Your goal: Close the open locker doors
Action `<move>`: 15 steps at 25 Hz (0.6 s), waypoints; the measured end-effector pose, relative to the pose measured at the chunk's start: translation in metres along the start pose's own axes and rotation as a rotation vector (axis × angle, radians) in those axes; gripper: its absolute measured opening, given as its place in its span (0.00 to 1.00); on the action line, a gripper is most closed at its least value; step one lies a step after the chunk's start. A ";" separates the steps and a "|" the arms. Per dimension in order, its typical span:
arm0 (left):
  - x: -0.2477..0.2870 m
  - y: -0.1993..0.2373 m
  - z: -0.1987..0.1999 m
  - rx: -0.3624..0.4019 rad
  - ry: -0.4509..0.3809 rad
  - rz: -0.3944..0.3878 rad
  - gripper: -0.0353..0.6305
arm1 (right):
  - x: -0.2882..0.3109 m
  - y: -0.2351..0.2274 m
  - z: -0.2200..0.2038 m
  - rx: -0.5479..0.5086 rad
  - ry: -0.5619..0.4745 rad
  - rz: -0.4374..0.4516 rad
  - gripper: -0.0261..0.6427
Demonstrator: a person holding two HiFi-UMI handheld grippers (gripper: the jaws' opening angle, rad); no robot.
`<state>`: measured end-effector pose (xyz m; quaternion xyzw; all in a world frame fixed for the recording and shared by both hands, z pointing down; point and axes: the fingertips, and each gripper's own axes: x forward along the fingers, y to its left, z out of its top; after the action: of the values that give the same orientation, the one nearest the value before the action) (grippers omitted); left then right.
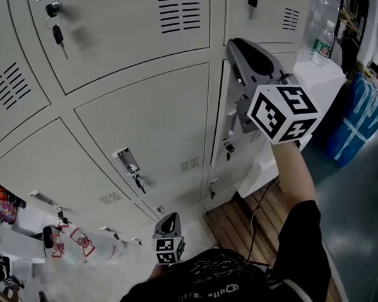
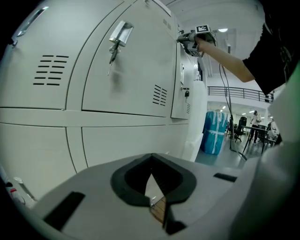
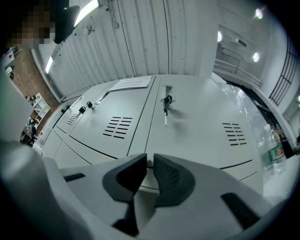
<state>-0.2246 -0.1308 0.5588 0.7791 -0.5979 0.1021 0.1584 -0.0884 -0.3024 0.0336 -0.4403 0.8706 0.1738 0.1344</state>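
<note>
**Right gripper at the ajar locker door, left gripper parked low**

The task's thing is the ajar locker door in the right-hand column, second row. It stands a little proud of the frame, with a dark gap along its left edge and a key hanging from its lock.

The right gripper is raised to that door's upper left corner. Its jaws are nearly together with only a slim slit between them, and nothing is in it. Probably set that way to act as a blunt pusher, since no grip is needed to shut a door. I can't tell whether the tips actually touch the panel.

The left gripper hangs low by the bottom lockers, its tips closed on each other and empty. It looks idle and kept out of the way.

The neighbouring door and the one with the dangling key sit flush, so they look already shut. Judged step: pressing this last door home, task near its end.
</note>
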 end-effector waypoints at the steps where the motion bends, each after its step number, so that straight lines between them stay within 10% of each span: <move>1: 0.000 0.001 -0.002 -0.004 0.004 0.004 0.06 | 0.001 -0.002 -0.001 0.014 0.004 -0.002 0.11; 15: 0.004 -0.002 0.002 -0.012 -0.009 -0.002 0.06 | -0.007 -0.003 0.000 0.057 -0.017 0.028 0.11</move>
<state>-0.2212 -0.1347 0.5576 0.7793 -0.5982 0.0949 0.1606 -0.0818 -0.2991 0.0358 -0.4226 0.8800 0.1546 0.1519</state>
